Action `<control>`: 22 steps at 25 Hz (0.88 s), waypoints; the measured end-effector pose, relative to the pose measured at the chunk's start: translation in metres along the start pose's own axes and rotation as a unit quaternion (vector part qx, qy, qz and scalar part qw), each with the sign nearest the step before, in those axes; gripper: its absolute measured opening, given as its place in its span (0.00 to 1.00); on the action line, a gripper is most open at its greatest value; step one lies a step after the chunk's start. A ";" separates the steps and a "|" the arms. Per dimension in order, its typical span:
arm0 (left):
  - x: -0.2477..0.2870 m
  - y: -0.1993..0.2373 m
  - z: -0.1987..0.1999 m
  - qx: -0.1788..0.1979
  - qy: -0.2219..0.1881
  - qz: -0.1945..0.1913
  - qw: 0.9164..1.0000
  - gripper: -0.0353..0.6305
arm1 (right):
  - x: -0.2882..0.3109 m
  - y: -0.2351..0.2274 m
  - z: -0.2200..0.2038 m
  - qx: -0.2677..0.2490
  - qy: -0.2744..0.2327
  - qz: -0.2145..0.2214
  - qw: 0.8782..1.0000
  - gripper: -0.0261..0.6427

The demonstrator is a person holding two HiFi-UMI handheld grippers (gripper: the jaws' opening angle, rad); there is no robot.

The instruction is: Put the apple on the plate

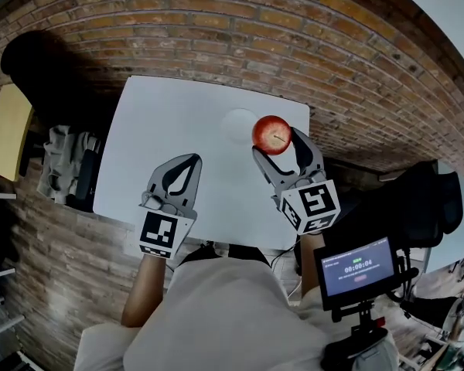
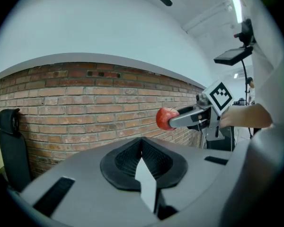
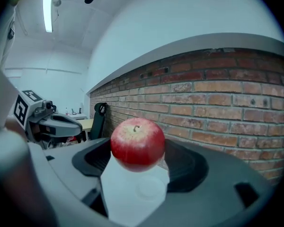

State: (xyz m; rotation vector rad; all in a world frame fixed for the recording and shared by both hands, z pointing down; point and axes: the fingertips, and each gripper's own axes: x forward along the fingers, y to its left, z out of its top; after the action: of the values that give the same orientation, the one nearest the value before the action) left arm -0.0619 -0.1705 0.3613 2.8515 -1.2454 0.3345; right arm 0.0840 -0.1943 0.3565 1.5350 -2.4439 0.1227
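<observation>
- The right claw (image 1: 277, 144) pinches the apple (image 1: 271, 134) by its sides, stem up, lifted clear of the worktop (image 1: 162, 107).
- It hangs by the edge of the white plate (image 1: 233, 127), not yet on it, and looks well placed for lowering.
- The left claw (image 1: 190, 162) is pressed together with nothing in it, parked aside, likely to keep the path clear.

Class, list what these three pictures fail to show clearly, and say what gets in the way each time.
Plate: head view, white on the white table, rim faint; the apple covers its right edge.
Apple's height over the plate: left gripper view shows the apple side-on, but the left hand-held gripper blocks the plate.
Where the right hand-held gripper touches the apple: right gripper view, behind the apple.
Small print on the screen: head view, too small.
</observation>
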 end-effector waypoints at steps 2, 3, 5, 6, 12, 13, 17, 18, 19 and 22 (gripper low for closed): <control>0.004 0.001 -0.001 -0.003 0.003 0.006 1.000 0.06 | 0.009 -0.005 -0.004 -0.002 0.003 0.007 1.000 0.56; 0.004 0.000 -0.001 -0.004 0.005 0.007 1.000 0.06 | 0.012 -0.006 -0.006 -0.004 0.004 0.009 1.000 0.56; 0.005 -0.002 -0.004 -0.006 0.010 0.008 1.000 0.06 | 0.018 -0.007 -0.009 -0.007 0.004 0.012 1.000 0.56; 0.007 -0.002 -0.006 -0.008 0.012 0.008 1.000 0.06 | 0.023 -0.008 -0.011 -0.008 0.005 0.015 1.000 0.56; 0.024 0.008 -0.016 -0.015 0.033 0.012 0.999 0.06 | 0.058 -0.016 -0.030 0.000 0.019 0.029 0.999 0.56; 0.027 0.010 -0.017 -0.016 0.035 0.013 0.999 0.06 | 0.063 -0.018 -0.033 -0.001 0.021 0.030 0.999 0.56; 0.035 0.014 -0.023 -0.021 0.044 0.017 0.999 0.06 | 0.081 -0.024 -0.050 -0.020 0.031 0.031 0.999 0.56; 0.036 0.014 -0.025 -0.021 0.046 0.016 0.999 0.06 | 0.085 -0.026 -0.055 -0.024 0.033 0.033 0.999 0.56; 0.038 0.014 -0.026 -0.021 0.049 0.015 0.998 0.06 | 0.089 -0.027 -0.059 -0.025 0.036 0.035 0.998 0.56; 0.045 0.011 -0.031 -0.024 0.055 0.012 0.998 0.06 | 0.098 -0.032 -0.072 -0.020 0.042 0.038 0.998 0.56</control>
State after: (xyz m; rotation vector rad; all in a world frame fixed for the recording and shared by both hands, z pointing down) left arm -0.0462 -0.2072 0.4000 2.7396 -1.2498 0.4501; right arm 0.0844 -0.2793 0.4495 1.3916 -2.4245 0.1486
